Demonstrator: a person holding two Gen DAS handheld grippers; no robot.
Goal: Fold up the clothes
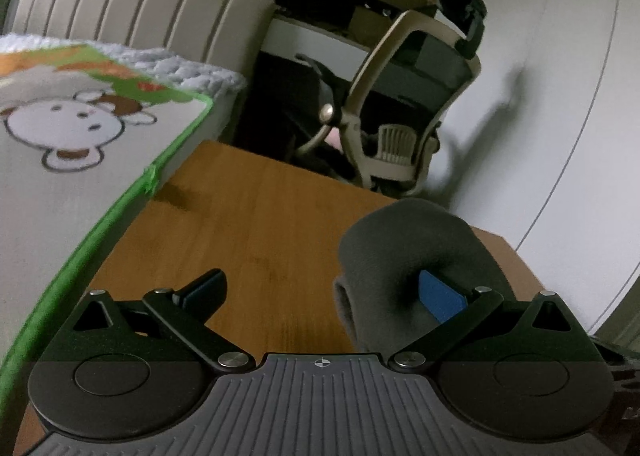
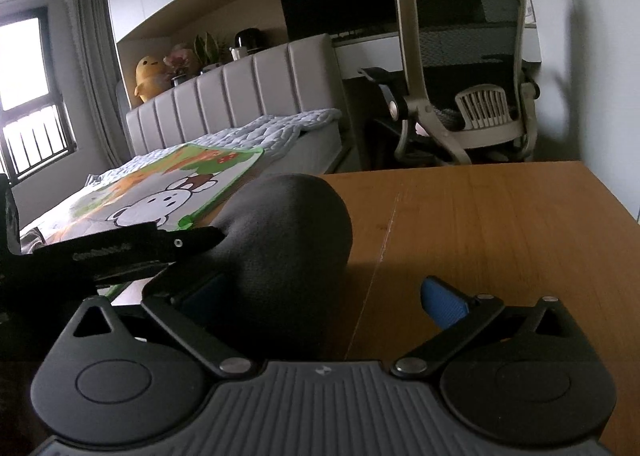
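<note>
Your left tongs (image 1: 320, 292) stand wide apart, and the dark grey garment (image 1: 404, 252) is draped in a rounded loop over the right-hand blue pad (image 1: 440, 296); the other finger sits clear of it, so nothing is pinched, the cloth merely hangs on one prong. Your right tongs (image 2: 320, 292) are likewise apart: the same grey garment (image 2: 280, 240) bulges up against the left finger, while the blue pad (image 2: 444, 304) on the far side is bare above the wooden surface (image 2: 500, 223). The black body of your other tool (image 2: 132, 252) crosses in from the left and meets the cloth there.

So the garment is bunched between your two tools, low over the near left part of the surface, just beside the bed with the cartoon-printed mat (image 1: 72, 131). Hooked this way, I judge it is being carried or spread from inside an opening, though whether that is a sleeve, a cuff or a folded edge I cannot tell, and how much of the cloth rests on the wood is hidden by the tools. This fits either a garment being gathered up for folding or a rolled bundle being set down

No basket, box or drawer shows in either view; an office chair (image 2: 472, 95) stands beyond the surface
</note>
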